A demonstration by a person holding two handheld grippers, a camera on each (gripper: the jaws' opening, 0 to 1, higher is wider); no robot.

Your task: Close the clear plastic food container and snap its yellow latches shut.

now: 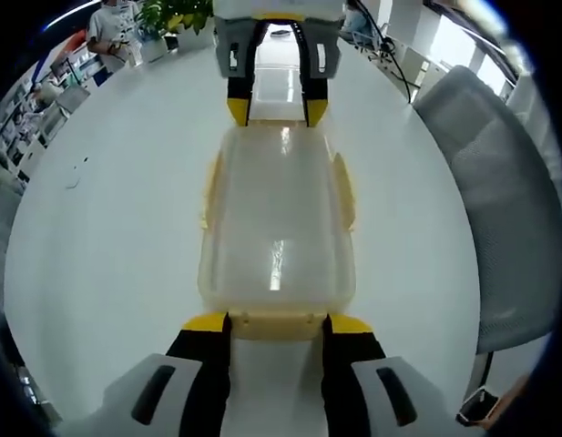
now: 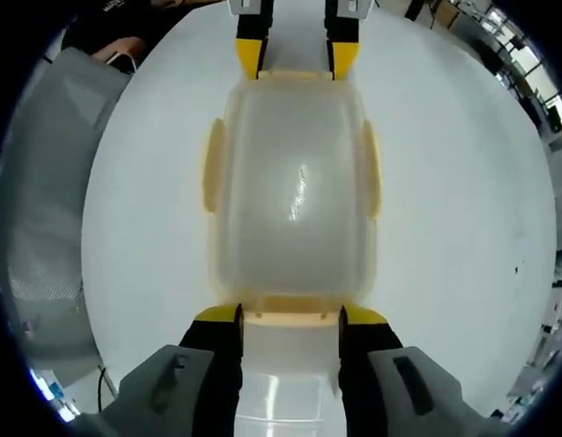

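Left gripper view: translucent, round-cornered container, glossy lid, yellow latches.

Office, white table, grey chair

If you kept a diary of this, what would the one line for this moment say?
lid on container | left gripper at one end latch | right gripper at opposite end | side latches | white table
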